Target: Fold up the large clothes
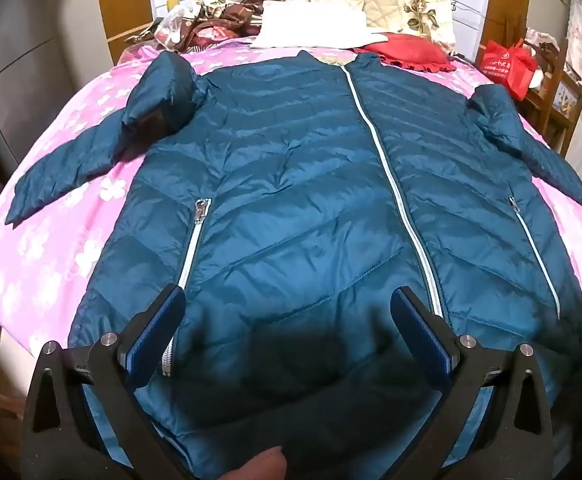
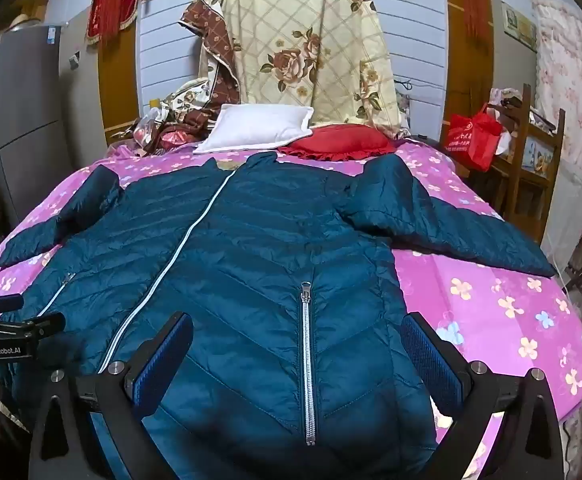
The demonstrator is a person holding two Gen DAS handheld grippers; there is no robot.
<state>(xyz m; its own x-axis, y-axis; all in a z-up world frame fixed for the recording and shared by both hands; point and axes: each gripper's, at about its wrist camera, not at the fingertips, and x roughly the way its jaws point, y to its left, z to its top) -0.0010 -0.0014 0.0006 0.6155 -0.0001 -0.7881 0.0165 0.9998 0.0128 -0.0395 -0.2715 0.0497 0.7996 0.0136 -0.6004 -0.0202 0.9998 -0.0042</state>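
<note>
A teal quilted puffer jacket [image 1: 299, 184] lies front up on the pink floral bed, zipped, with both sleeves spread outward; it also shows in the right wrist view [image 2: 251, 248]. My left gripper [image 1: 287, 300] is open above the hem on the jacket's left half, near the left pocket zipper [image 1: 193, 240]. My right gripper [image 2: 297, 328] is open above the hem on the jacket's right half, straddling the right pocket zipper [image 2: 307, 360]. Neither holds anything. The left gripper's body [image 2: 7, 340] shows at the left edge of the right wrist view.
A white pillow [image 2: 259, 126] and a red cushion [image 2: 339, 142] lie beyond the collar. Floral bedding [image 2: 307, 48] is piled against the wall. A red bag [image 2: 475, 136] sits on wooden shelves at the right. A grey cabinet [image 2: 23, 120] stands at the left. The pink floral sheet [image 2: 491, 312] covers the bed.
</note>
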